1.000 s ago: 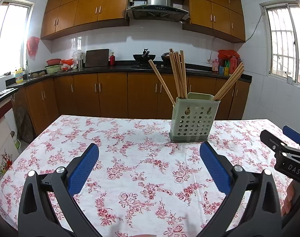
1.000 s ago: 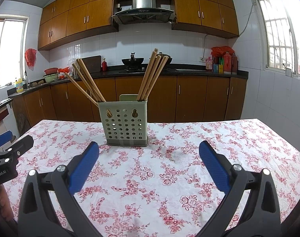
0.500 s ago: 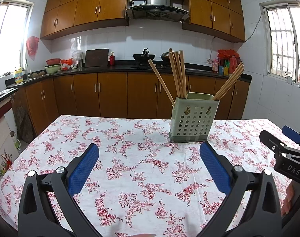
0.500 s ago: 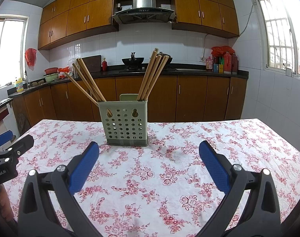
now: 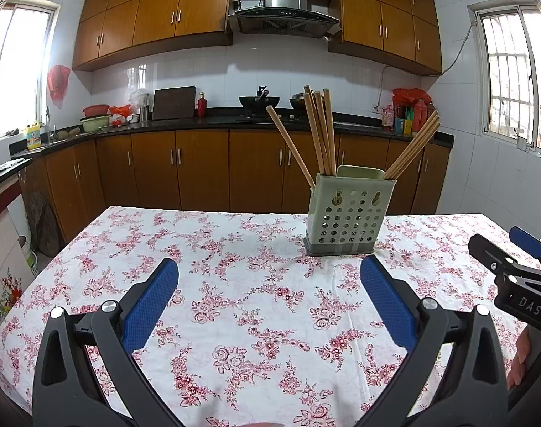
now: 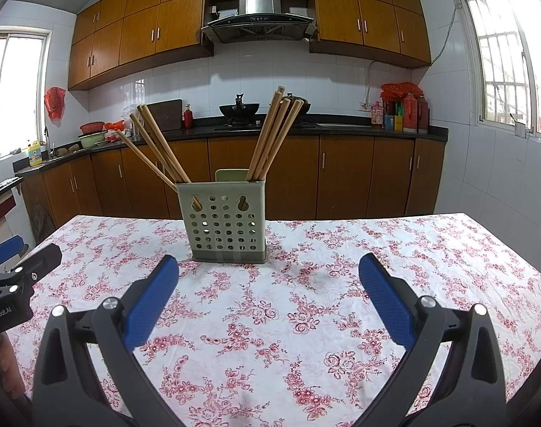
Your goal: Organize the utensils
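Hovering low over the floral cloth of the surface [image 5: 234,249], the left gripper [image 5: 268,299] has its jaws spread wide apart with nothing between them, and the right gripper [image 6: 268,295] matches it, jaws just as wide and just as empty. Both point at the green perforated holder [image 6: 227,220], which stands upright near the middle of the surface, well ahead of the blue pads. All the wooden chopsticks [image 6: 270,135] in view stand inside it, fanned into bunches that lean left and right against the rim, which is simply how long sticks settle in an open-topped caddy. No loose utensil shows anywhere on the cloth in either view. That picture fits two stages: sticks gathered into the holder and the job complete, or a full holder waiting to be sorted. Spread jaws held back from the holder suit either, so the frames leave it open.
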`<state>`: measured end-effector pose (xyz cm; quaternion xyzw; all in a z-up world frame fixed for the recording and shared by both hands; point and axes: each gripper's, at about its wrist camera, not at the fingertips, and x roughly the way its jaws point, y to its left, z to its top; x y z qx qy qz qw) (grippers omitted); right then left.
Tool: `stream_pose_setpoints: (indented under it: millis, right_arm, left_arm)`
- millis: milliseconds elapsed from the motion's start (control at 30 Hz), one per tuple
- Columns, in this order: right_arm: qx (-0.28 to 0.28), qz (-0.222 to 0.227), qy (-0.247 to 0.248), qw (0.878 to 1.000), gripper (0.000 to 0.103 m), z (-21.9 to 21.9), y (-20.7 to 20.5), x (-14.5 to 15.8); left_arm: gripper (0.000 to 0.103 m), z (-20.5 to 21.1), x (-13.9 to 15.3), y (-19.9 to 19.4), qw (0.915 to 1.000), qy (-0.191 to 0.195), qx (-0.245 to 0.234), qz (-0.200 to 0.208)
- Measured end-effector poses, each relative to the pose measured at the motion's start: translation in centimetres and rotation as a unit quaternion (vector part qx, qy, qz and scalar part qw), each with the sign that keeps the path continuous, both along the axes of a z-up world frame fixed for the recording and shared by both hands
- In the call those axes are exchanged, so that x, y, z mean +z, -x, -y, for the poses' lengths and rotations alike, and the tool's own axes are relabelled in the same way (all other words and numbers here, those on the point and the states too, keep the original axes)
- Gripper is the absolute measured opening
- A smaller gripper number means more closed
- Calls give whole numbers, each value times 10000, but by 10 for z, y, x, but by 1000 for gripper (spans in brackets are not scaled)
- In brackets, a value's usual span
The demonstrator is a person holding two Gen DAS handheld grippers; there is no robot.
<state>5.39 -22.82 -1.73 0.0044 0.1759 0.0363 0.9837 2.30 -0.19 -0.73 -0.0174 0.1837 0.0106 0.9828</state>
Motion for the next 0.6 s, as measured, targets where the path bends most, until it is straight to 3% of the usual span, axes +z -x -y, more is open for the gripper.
stream_pose_setpoints:
  millis: [600]
  right_arm:
    - [-12, -14, -19, 10000, 99, -1, 0, -2]
  left_arm:
    - [101, -5, -2, -1, 10000, 44, -5, -25]
